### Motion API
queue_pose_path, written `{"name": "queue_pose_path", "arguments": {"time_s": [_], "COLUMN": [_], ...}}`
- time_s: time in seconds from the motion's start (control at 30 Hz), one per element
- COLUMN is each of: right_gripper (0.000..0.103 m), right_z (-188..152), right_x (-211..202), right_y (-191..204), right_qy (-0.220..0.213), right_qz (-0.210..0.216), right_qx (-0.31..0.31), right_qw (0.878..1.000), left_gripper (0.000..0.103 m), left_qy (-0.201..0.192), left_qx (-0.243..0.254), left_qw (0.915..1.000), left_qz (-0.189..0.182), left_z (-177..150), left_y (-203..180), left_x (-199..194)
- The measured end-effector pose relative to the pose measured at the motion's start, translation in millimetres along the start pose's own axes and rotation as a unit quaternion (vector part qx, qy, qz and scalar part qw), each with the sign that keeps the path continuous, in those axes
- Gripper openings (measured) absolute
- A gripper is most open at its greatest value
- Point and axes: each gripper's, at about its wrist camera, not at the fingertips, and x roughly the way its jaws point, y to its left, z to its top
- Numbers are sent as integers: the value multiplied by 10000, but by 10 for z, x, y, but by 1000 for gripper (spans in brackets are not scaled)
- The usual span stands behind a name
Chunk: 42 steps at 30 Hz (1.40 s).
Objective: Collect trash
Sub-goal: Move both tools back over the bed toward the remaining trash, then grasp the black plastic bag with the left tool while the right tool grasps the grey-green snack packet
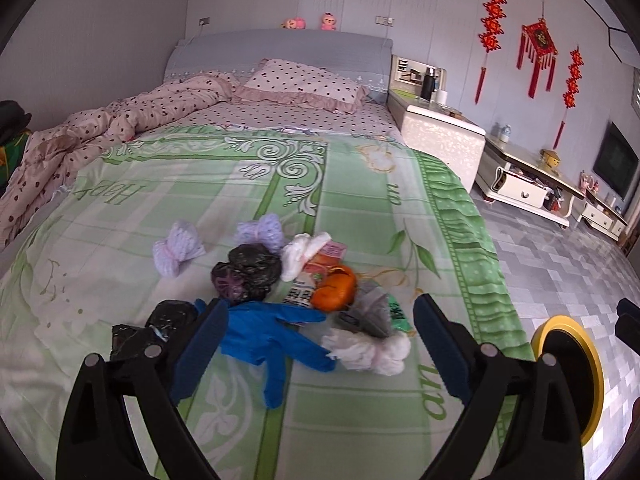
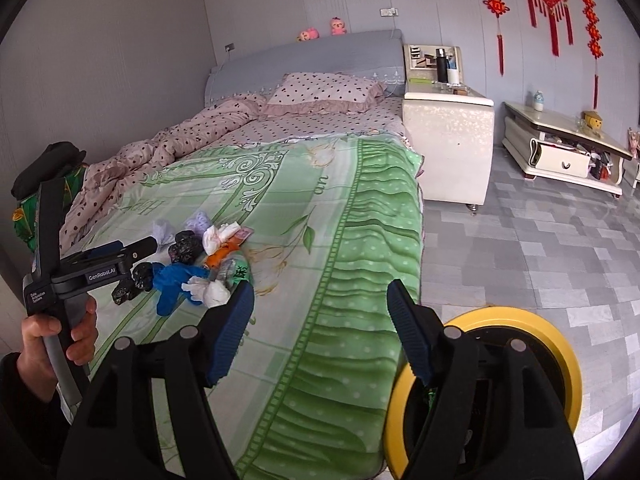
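A pile of trash lies on the green blanket: a blue glove, crumpled black bags, an orange wrapper, white tissue and lilac wads. My left gripper hovers just in front of the pile, open, with the glove seen between its blue pads but untouched. The right wrist view shows the same pile at left and the left gripper held in a hand. My right gripper is open and holds nothing, over the bed's edge. A yellow-rimmed bin stands on the floor below it.
The bin is right of the bed. A polka-dot quilt and pillow lie at the head. A white nightstand and a low cabinet line the right wall. Grey tiled floor stretches to the right.
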Motion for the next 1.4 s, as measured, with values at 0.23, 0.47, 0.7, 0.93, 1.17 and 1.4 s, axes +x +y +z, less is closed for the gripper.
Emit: {"name": "queue_pose_path", "arguments": {"time_s": [0.23, 0.47, 0.7, 0.93, 1.17, 1.4], "right_gripper": [70, 70, 70, 70, 70, 65], "right_z": [80, 103, 160, 228, 250, 204], "right_x": [347, 826, 1405, 1966, 2353, 2588], "right_y": [336, 639, 835, 940, 1047, 1108], "right_qy": [200, 581, 991, 1360, 1563, 1737], "right_qz": [288, 305, 303, 263, 239, 269], "right_qx": [-236, -716, -889, -919, -1050, -1107], "right_qw": [9991, 9953, 9906, 9861, 9818, 9782], "left_gripper": [90, 90, 90, 90, 90, 90], "left_qy": [56, 235, 496, 734, 947, 1120], "left_qx": [-287, -344, -450, -571, -386, -83], "left_qw": [9987, 9961, 9939, 9923, 9929, 9925], "left_qz": [413, 783, 879, 822, 612, 477], "left_z": [19, -22, -168, -311, -363, -398], "left_y": [598, 1049, 1399, 1597, 1558, 1438], "left_x": [95, 269, 483, 714, 895, 1021]}}
